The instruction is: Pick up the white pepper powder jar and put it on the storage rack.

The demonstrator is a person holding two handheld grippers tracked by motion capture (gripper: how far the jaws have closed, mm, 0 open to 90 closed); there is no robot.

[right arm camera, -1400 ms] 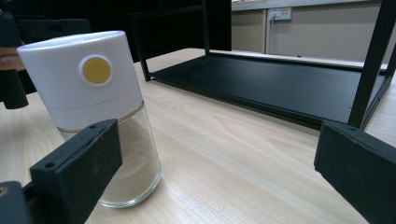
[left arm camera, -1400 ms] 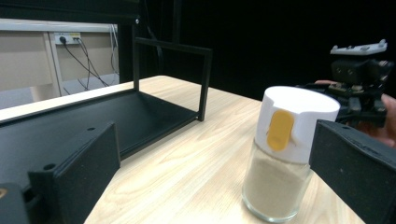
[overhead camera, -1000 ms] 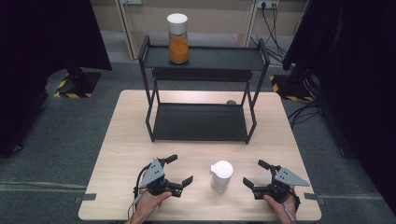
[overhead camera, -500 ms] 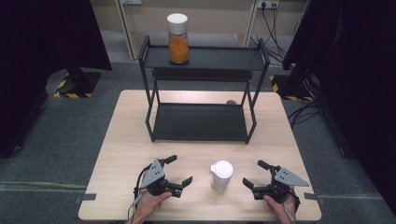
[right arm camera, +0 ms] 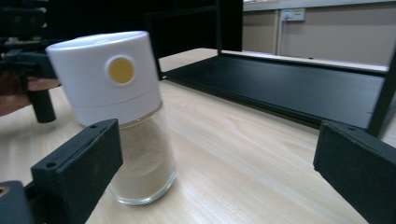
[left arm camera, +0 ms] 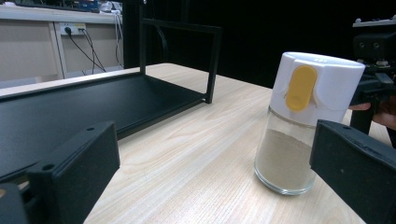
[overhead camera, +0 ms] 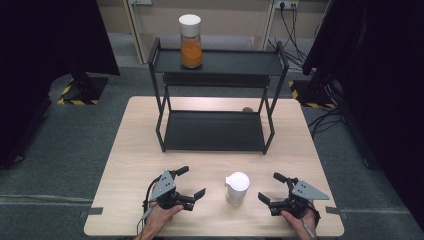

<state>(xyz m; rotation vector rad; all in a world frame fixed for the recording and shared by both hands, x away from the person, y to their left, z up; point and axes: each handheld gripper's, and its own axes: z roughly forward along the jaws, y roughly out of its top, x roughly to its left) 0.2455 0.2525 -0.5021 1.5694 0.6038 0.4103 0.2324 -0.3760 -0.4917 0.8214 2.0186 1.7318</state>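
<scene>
A white-capped jar (overhead camera: pixel 237 187) stands upright near the bench's (overhead camera: pixel 135 150) front edge, between both grippers. The left gripper (overhead camera: pixel 191 181) and right gripper (overhead camera: pixel 271 186) flank it, fingers spread wide, holding nothing.

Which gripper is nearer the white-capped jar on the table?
Right, narrowly. The right gripper sits open just right of the jar; the left gripper, also open, is slightly farther, on its left.
</scene>
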